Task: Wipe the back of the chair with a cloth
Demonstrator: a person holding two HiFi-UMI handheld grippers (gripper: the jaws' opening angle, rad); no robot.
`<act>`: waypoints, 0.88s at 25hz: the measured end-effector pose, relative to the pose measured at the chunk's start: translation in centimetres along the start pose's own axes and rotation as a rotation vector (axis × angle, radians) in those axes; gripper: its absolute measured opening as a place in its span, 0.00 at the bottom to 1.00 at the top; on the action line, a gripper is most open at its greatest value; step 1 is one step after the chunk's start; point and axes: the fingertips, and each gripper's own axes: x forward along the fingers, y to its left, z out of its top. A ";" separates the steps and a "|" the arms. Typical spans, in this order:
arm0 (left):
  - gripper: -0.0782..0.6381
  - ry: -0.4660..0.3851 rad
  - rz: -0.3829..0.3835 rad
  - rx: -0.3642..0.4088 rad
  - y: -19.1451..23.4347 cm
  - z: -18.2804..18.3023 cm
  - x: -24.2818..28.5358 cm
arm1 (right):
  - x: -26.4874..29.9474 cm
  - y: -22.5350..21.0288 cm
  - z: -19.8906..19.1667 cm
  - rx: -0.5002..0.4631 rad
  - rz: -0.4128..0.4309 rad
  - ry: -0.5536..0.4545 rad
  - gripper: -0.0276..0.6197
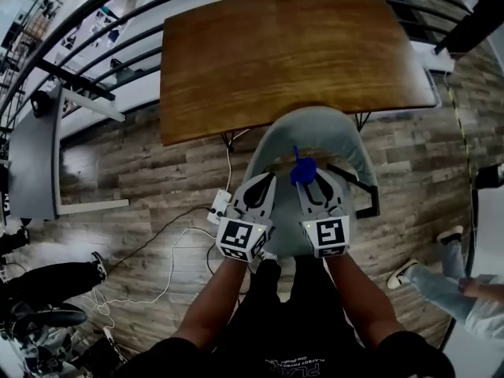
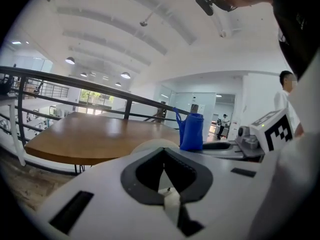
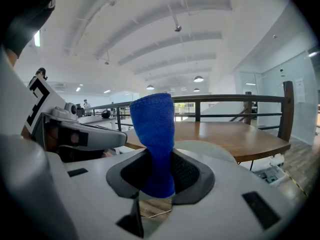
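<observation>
A grey shell chair [image 1: 315, 128] is tucked under the wooden table [image 1: 291, 53], its back toward me. Both grippers hover side by side over the chair's back. My right gripper [image 1: 309, 181] is shut on a blue cloth [image 1: 302, 170], which stands up from between its jaws [image 3: 159, 156]; in the right gripper view the cloth [image 3: 155, 129] is a bunched column. My left gripper [image 1: 266, 179] is shut with nothing in it [image 2: 163, 151]. Past each gripper's jaws the chair's pale rounded top edge [image 2: 150, 145] [image 3: 205, 149] shows. The cloth [image 2: 192, 131] also appears to the right in the left gripper view.
A black railing [image 1: 118, 22] runs behind the table. On the wood floor left of the chair lie a white power strip [image 1: 220, 205] and its cable. A grey desk [image 1: 35, 164] stands at the left. A person's legs [image 1: 441, 274] are at the right, another's at the lower left [image 1: 47, 278].
</observation>
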 end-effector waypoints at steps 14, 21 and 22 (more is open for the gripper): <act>0.12 -0.036 0.153 -0.048 6.9 -1.6 5.1 | 9.2 -1.2 -2.5 0.002 0.038 0.042 0.21; 0.12 -0.036 0.179 -0.056 8.6 -2.0 6.1 | 12.5 -2.1 -2.9 -0.013 0.104 0.043 0.21; 0.12 -0.033 0.179 -0.058 8.6 -2.3 6.1 | 12.8 -2.1 -3.1 -0.017 0.109 0.047 0.21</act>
